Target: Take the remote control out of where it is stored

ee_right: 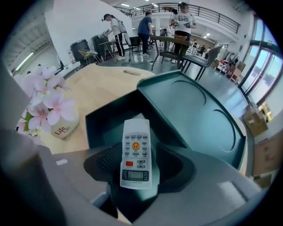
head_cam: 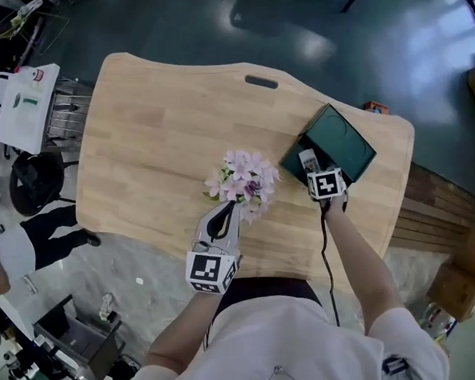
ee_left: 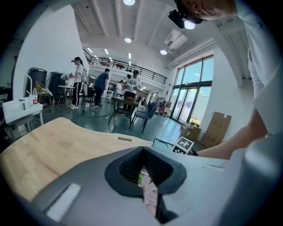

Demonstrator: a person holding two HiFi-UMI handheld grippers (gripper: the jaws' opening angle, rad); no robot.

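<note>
A pale wooden table fills the middle of the frame, with a slot cut near its far edge. Pink flowers stand at its centre in a small pot. A white bag shows at upper left and a cardboard box at lower right. People stand by desks at the back.

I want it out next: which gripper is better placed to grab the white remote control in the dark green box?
Right. The right gripper hangs over the dark green box, jaws apart either side of the white remote control. The left gripper is shut on the pink flowers, farther off.
</note>
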